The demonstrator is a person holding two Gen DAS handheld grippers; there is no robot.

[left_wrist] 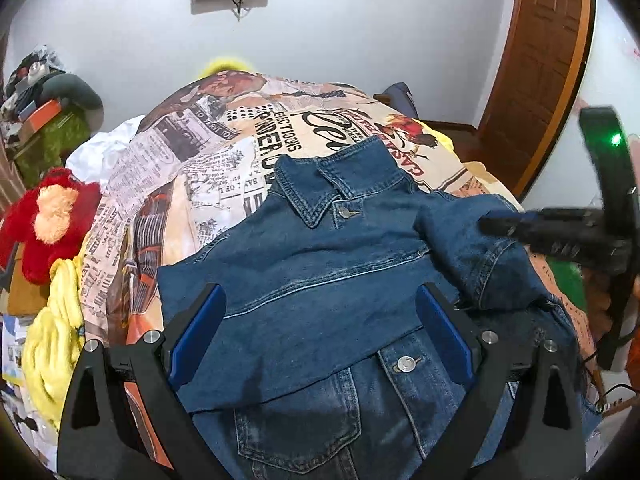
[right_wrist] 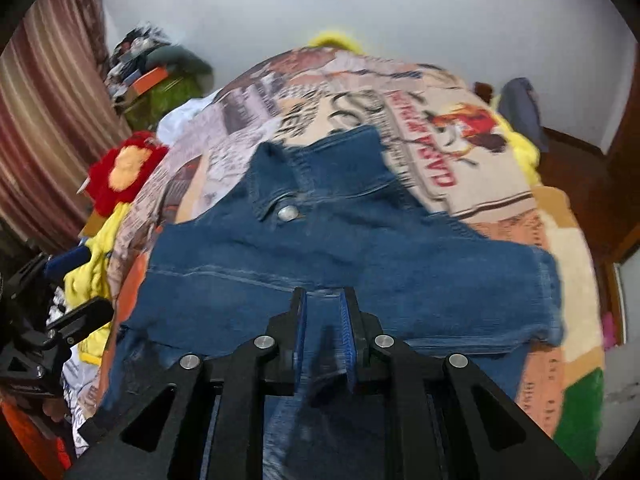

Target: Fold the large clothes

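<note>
Right now your denim jacket (left_wrist: 320,264) lies front-up on the newspaper-print bedspread (left_wrist: 224,152), collar toward the far wall, with 1 sleeve (left_wrist: 476,252) folded across its chest. Your left gripper (left_wrist: 320,316) hangs over the lower front with its 2 blue pads spread wide and no fabric pinched between them. Your right gripper (right_wrist: 324,316) has its jaws closed on a fold of the jacket's denim. A red plush toy (left_wrist: 48,216) sits beside the bed's left edge.
</note>
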